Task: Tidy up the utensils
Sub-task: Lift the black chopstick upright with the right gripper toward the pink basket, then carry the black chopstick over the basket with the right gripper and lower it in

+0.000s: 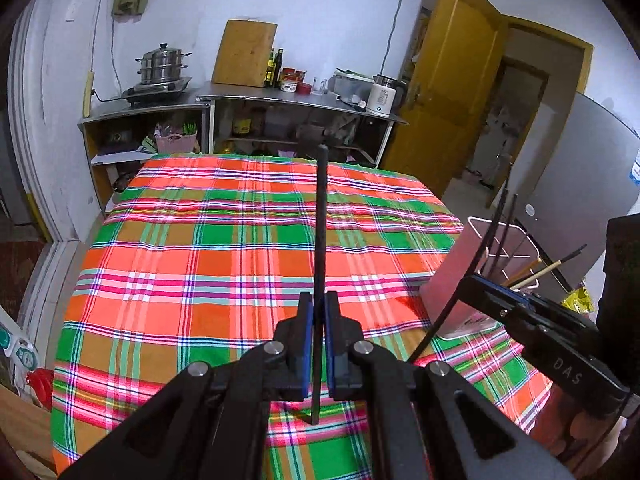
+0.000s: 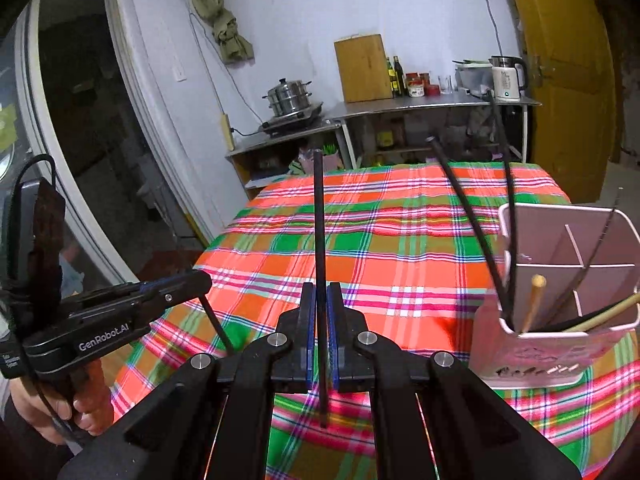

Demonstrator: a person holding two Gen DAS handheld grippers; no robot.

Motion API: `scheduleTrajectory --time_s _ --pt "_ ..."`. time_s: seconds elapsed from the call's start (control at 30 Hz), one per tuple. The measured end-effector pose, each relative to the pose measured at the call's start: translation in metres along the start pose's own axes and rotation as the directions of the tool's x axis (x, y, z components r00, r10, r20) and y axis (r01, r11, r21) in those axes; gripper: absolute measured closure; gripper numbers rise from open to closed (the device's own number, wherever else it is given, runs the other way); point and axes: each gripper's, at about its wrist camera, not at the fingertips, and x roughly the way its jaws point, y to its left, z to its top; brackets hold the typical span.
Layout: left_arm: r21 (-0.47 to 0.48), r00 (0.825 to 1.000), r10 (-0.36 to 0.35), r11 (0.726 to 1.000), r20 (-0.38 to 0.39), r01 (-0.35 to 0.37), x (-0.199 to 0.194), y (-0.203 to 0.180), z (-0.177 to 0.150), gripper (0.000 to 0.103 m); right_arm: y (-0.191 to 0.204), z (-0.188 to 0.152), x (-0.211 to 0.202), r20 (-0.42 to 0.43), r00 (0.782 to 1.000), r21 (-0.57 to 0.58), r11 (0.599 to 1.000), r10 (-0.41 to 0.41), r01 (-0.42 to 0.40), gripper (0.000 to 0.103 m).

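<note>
Chopsticks: two black chopsticks are being held above a checked tablecloth, one in each gripper, and more are standing in a pink holder at the right.
Left gripper: the left gripper (image 1: 319, 312) is clamping its jaws together on a black chopstick (image 1: 321, 220), which is standing nearly upright between the blue pads and poking out below them.
Left gripper, seen from the right: the same left gripper (image 2: 206, 280) is showing at the left edge with a hand (image 2: 60, 408) wrapped round its handle; its chopstick is sticking down and to the right from its tip.
Right gripper: the right gripper (image 2: 321, 300) is pinching its jaws shut on a second black chopstick (image 2: 319, 216), also close to upright.
Tablecloth: the red, green and white checked tablecloth (image 1: 200, 248) is covering the table under both grippers.
Holder: the pink holder (image 2: 532, 354) is standing on the cloth at the right, split by white dividers, and is holding several black chopsticks leaning out to the left as well as pale wooden ones.
Background: a cutting board (image 1: 244, 53) is leaning on the wall over a metal counter, with a steamer pot (image 1: 162, 65) to its left and a kettle (image 1: 385, 94) to its right.
</note>
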Motion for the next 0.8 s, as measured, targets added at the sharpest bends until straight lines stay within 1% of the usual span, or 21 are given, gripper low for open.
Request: scheduleTrajectory --time_s 0.27,0.47,0.8 --pt "0.018 1.0 -0.002 1.0 -0.005 0.002 -0.01 -0.012 -0.009 0.097 -0.007 -0.01 -0.029 0.031 1.0 0.008 1.0 0.002 -0.002 0.098" --pt "0.015 1.0 -0.007 1.0 -0.012 0.007 -0.011 -0.016 -0.009 0.097 -0.009 -0.014 -0.039 0.04 0.999 0.011 1.0 -0.001 0.0 0.098" --pt "0.033 0.999 -0.045 0.998 -0.003 0.045 -0.021 -0.029 -0.007 0.097 -0.011 -0.013 -0.056 0.076 0.997 0.002 1.0 -0.001 0.001 0.098"
